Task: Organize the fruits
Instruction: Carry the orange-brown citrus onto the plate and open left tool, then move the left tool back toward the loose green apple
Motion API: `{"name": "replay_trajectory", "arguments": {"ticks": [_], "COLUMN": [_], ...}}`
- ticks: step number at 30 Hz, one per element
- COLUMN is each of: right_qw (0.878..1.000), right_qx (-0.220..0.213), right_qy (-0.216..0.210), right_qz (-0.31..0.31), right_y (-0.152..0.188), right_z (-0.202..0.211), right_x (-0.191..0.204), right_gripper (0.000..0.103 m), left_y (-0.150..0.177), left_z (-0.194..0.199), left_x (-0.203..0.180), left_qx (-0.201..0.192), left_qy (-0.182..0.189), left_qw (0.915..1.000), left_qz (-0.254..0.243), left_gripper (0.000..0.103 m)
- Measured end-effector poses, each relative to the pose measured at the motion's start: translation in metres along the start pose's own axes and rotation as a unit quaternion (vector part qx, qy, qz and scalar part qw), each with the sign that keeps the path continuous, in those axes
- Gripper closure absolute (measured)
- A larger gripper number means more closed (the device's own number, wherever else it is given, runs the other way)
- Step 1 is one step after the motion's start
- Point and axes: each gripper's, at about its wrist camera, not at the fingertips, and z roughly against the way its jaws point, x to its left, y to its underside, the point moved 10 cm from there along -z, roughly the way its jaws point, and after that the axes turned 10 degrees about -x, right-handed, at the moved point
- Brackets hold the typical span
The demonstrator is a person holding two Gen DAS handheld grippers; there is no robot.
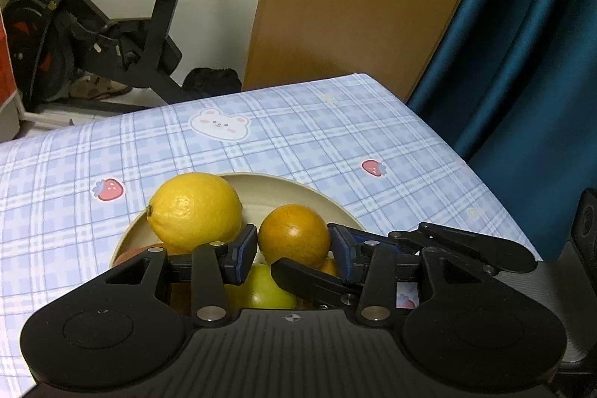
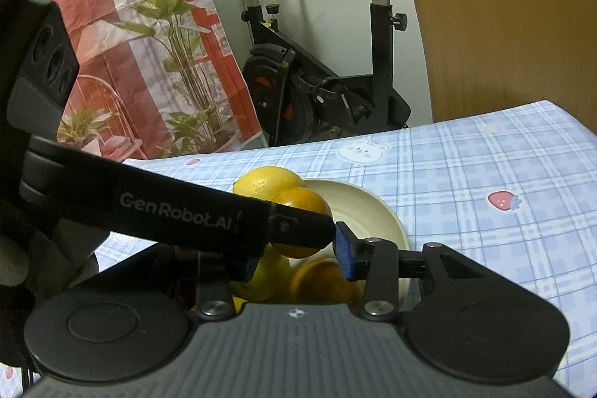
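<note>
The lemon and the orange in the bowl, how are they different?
The lemon is bright yellow, while the orange is a darker orange colour. The lemon looks bigger and egg-shaped with a little nub at one end; the orange looks smaller and round. The lemon sits free beside the left claw, but the orange sits right between that claw's fingers. Both are fruits piled on other fruit in the same cream bowl.

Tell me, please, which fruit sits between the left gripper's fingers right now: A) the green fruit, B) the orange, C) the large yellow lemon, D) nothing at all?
B: in the left wrist view the orange sits between the left gripper's blue-padded fingers, above the bowl, with the lemon off to one side.
</note>
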Motion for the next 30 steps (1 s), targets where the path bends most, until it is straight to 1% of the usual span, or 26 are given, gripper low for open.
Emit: {"name": "replay_trajectory", "arguments": {"ticks": [3,6,7,14,20,25,30], "right_qw": [1.0,1.0,1.0,1.0,1.0,1.0,1.0], "right_qx": [0.001,0.003,0.003,-0.003,-0.012,-0.02,-0.026], "right_qy": [0.006,0.006,0.007,0.005,0.0,-0.002,-0.01], "right_qz": [0.005,0.01,0.011,0.023,0.02,0.008,0.005], "right_y": [-0.001,-0.001,-0.001,-0.007,-0.005,-0.002,0.005], "right_z": [0.0,0.002,0.002,0.011,0.021,0.031,0.043], "right_x": [0.0,0.003,0.004,0.017,0.037,0.055,0.078], "right_gripper": [0.058,0.057,0.057,0.056,0.056,0.056,0.056], "left_y": [-0.001,-0.002,-0.002,-0.004,0.0,0.009,0.022], "left_z": [0.001,0.006,0.008,0.039,0.079,0.114,0.15], "left_x": [0.0,0.002,0.003,0.009,0.029,0.051,0.064], "left_qx": [-0.001,-0.005,-0.008,-0.031,-0.061,-0.085,-0.098], "left_qy": [-0.003,-0.01,-0.011,-0.022,-0.057,-0.095,-0.118], "left_qw": [1.0,0.9999,0.9999,0.9993,0.9965,0.9917,0.9881], "left_qz": [-0.004,-0.006,-0.005,-0.005,0.001,0.013,0.016], "left_gripper": [0.054,0.046,0.045,0.044,0.044,0.044,0.044]}}
